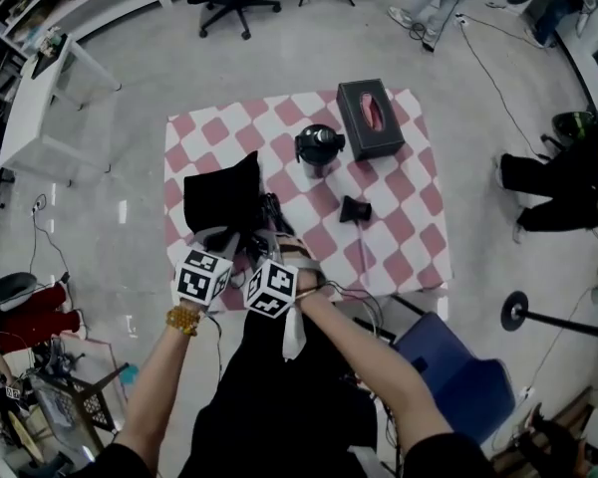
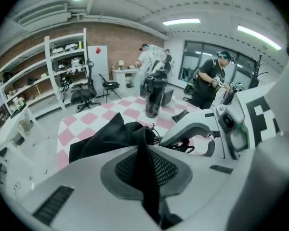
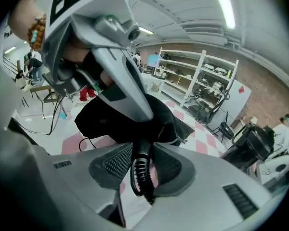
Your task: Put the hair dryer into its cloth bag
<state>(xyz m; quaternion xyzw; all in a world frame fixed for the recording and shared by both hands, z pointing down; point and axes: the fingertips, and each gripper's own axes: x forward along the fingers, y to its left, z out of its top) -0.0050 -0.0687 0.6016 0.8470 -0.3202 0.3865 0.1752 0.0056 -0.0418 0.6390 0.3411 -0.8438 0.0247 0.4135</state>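
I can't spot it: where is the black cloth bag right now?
In the head view the cloth bag lies on the left side of the checkered tablecloth, its near edge pinched in the left gripper.

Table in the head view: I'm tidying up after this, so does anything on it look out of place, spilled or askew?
Nothing looks spilled or damaged. One small black piece, possibly a dryer nozzle, lies loose on the checkered cloth, apart from the cloth bag pinched by the left gripper.
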